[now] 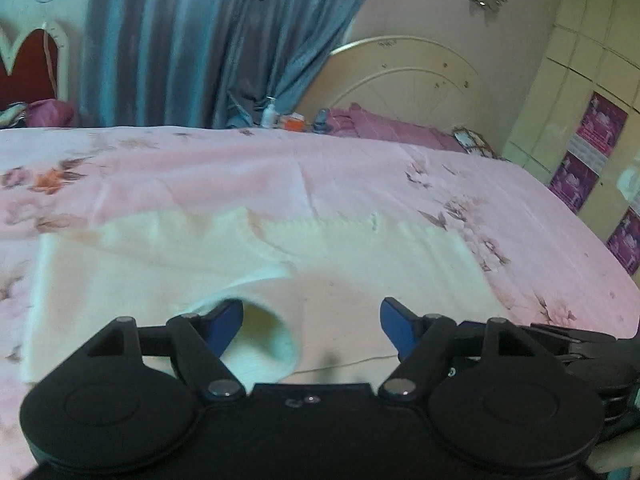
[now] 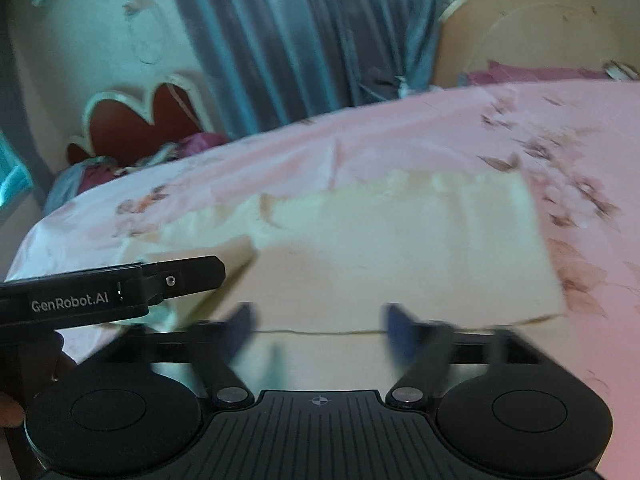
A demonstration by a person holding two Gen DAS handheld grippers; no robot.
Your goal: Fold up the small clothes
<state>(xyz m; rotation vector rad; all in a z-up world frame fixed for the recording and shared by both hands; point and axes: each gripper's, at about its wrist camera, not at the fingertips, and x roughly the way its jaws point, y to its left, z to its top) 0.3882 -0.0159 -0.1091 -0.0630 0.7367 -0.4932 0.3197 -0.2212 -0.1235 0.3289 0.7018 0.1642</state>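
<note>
The bed (image 1: 360, 168) with the pink flowered sheet is carrying a cream garment (image 1: 168, 264), which is lying flat near its front edge. The left hand-held gripper (image 1: 311, 326) and the right hand-held gripper (image 2: 318, 326) are both hovering open above the cloth, gripping nothing

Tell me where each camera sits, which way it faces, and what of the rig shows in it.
Left wrist: on the left gripper, facing across the cream garment toward the headboard; its open blue fingers show.
Right wrist: on the right gripper, facing the curtain; its blurred open fingers show, the left gripper entering from the left.
Shared: garment, pink bedsheet, curtain, headboard.
</note>
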